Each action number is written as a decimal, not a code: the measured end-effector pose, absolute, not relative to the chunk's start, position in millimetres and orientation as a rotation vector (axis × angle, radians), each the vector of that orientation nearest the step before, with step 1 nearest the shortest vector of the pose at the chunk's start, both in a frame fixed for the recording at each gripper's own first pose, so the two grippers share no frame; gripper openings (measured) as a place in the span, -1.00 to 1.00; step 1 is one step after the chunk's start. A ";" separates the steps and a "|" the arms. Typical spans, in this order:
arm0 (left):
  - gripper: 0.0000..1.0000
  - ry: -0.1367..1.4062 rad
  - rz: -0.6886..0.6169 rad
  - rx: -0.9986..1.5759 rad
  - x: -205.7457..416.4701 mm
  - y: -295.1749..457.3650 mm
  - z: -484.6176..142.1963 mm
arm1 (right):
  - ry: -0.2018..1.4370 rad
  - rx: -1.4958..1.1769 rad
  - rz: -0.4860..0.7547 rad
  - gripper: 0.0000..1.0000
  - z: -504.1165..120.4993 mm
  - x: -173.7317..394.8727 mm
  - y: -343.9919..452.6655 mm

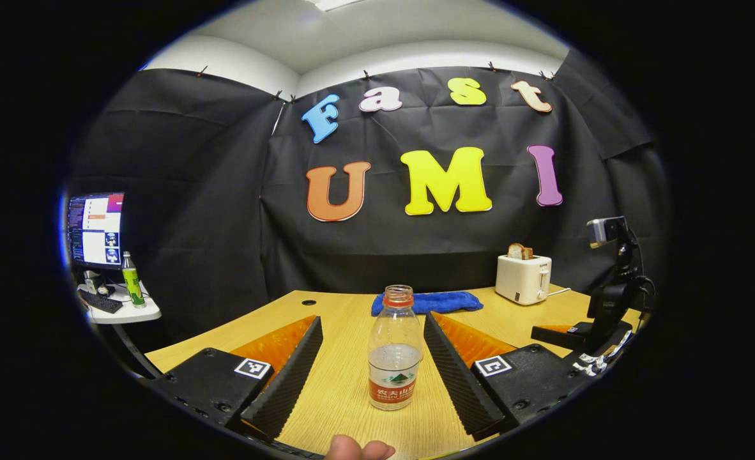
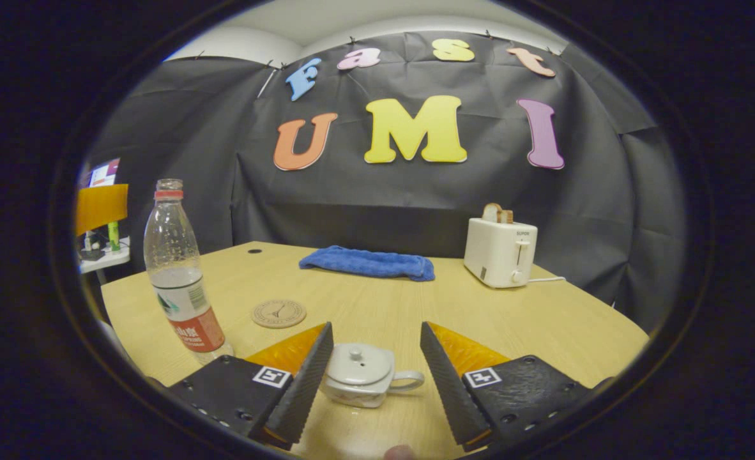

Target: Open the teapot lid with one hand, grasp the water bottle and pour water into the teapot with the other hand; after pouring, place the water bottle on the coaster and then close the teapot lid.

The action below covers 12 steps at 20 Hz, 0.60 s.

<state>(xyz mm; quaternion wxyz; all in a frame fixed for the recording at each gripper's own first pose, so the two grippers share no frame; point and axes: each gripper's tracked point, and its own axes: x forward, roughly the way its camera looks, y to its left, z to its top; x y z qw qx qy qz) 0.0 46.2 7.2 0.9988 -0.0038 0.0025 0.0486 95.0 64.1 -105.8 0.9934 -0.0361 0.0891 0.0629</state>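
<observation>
The left gripper (image 1: 370, 364) has its jaws apart around the uncapped bottle (image 1: 395, 348), not touching. The right gripper (image 2: 375, 370) has its jaws apart around the lidded teapot (image 2: 359, 374). The coaster (image 2: 278, 314) lies mid-bench (image 2: 543, 319).

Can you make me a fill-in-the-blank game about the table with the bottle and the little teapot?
1. The water bottle stands between the left gripper's open fingers, and it has no ____ on.
2. The teapot has its ____ on.
3. A slice of bread sticks out of the ____.
4. The blue towel lies behind the round ____.

Missing words: cap, lid, toaster, coaster
</observation>
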 end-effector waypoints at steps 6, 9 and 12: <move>0.99 0.012 0.101 -0.009 1.7 49.2 4.7 | 0.202 -0.100 0.156 -0.08 -109.9 102.1 75.0; 0.99 0.014 0.105 -0.009 2.2 52.0 4.3 | 0.206 -0.107 0.159 -0.50 -109.1 103.4 75.9; 0.99 0.016 0.109 -0.011 2.9 51.8 2.7 | 0.206 -0.116 0.163 -0.84 -112.5 103.8 76.6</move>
